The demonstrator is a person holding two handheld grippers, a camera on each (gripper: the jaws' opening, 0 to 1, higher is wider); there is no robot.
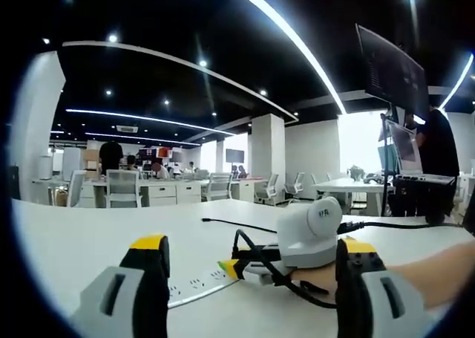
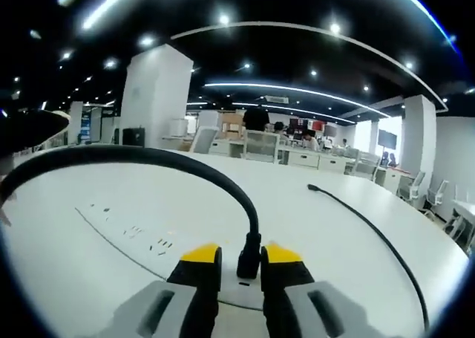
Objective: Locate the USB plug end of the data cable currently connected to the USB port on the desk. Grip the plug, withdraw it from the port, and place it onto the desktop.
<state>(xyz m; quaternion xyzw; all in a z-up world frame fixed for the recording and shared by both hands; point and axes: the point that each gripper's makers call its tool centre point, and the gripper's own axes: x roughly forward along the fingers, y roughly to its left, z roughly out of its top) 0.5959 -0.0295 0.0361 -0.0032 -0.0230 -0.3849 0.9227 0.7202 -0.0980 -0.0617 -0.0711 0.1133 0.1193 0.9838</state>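
Note:
In the right gripper view a black USB plug stands upright in the port of the flush power strip set in the white desk. My right gripper is shut on the plug, a yellow-tipped jaw on each side. The plug's thick black cable arcs up and away to the left. In the left gripper view my left gripper is open and wide, low over the desk. Between its jaws I see the right gripper, white, with the cable looping at its tip.
A second thin black cable lies loose across the desk at right, its end free. A person's forearm rests on the desk. A monitor on a stand rises at the right. Office desks, chairs and people stand far behind.

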